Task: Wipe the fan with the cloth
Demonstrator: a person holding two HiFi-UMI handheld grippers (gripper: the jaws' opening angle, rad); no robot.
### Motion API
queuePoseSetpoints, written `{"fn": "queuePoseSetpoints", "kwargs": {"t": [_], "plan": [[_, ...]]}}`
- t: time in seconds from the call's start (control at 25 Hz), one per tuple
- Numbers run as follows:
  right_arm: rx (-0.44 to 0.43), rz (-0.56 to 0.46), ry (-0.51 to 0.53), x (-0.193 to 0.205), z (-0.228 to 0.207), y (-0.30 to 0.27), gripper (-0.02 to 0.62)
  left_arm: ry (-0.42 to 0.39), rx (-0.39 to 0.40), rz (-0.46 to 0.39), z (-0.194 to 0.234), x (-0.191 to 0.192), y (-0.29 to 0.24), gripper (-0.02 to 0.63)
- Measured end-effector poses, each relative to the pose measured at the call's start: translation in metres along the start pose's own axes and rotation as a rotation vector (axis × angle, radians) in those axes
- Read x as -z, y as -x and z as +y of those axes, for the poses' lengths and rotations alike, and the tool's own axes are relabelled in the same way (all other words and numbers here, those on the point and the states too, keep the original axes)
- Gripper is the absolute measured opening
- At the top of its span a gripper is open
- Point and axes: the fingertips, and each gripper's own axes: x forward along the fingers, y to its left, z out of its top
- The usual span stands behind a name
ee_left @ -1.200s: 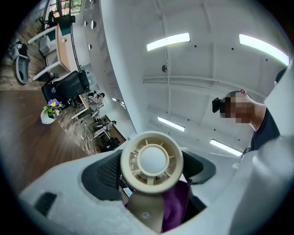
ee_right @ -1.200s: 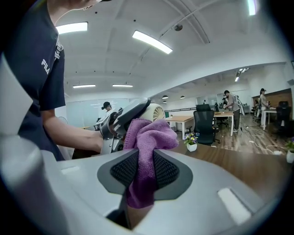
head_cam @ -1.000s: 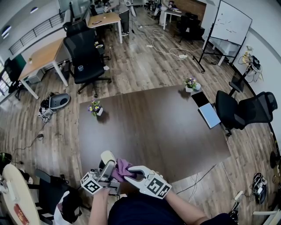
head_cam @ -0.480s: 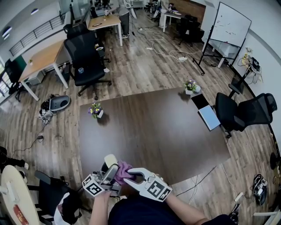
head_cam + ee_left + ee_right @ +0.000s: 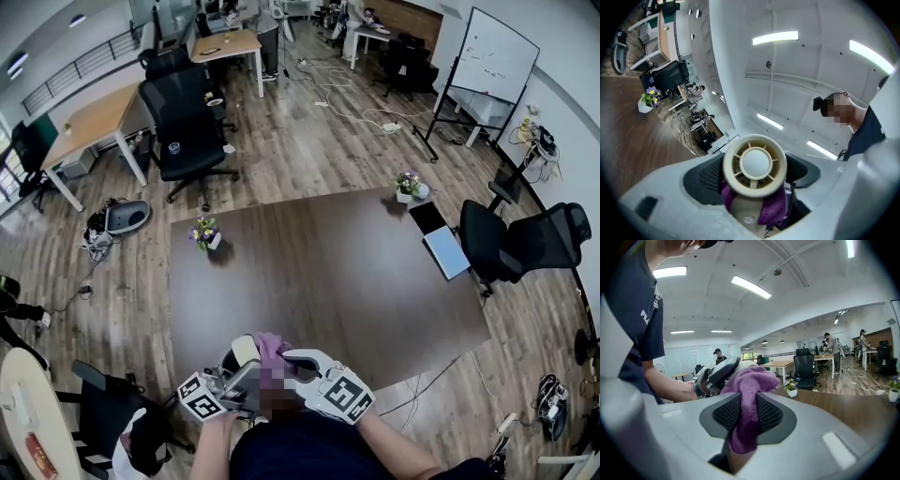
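My left gripper [image 5: 754, 172] is shut on a small cream fan [image 5: 754, 163], whose round grilled head sits between the two black pads. In the head view the fan [image 5: 245, 352] is held in the air by the near table edge, close to the person's body. A purple cloth [image 5: 747, 394] is bunched between the pads of my right gripper [image 5: 747, 417], which is shut on it. The cloth [image 5: 271, 346] lies against the fan's right side, and a fold of it [image 5: 774, 210] shows behind the fan's stem. The left gripper [image 5: 236, 373] and right gripper [image 5: 296, 362] are side by side.
The dark brown table [image 5: 328, 272] carries a small flower pot [image 5: 204, 232] at its far left, another [image 5: 408, 182] at its far right, and a laptop [image 5: 444, 246] on the right edge. Black office chairs [image 5: 520, 239] stand around it.
Both grippers, with fan and cloth, have drifted a little toward the person and to the right. The cloth now sits higher against the fan's head.
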Motion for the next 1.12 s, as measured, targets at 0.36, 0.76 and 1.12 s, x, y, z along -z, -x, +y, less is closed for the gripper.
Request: {"fn": "queuePoseSetpoints", "kwargs": {"t": [0.36, 0.76, 1.12], "plan": [[0.060, -0.027, -0.027, -0.004, -0.024, 0.013, 0.100, -0.108, 0.068, 0.250, -0.018, 0.048, -0.006, 0.381], [0.092, -0.066, -0.041, -0.013, -0.033, 0.020, 0.100, -0.136, 0.048, 0.349, -0.015, 0.074, -0.004, 0.382], [0.035, -0.085, -0.077, -0.014, -0.021, 0.017, 0.100, -0.087, -0.017, 0.269, -0.002, 0.061, 0.003, 0.381]]}}
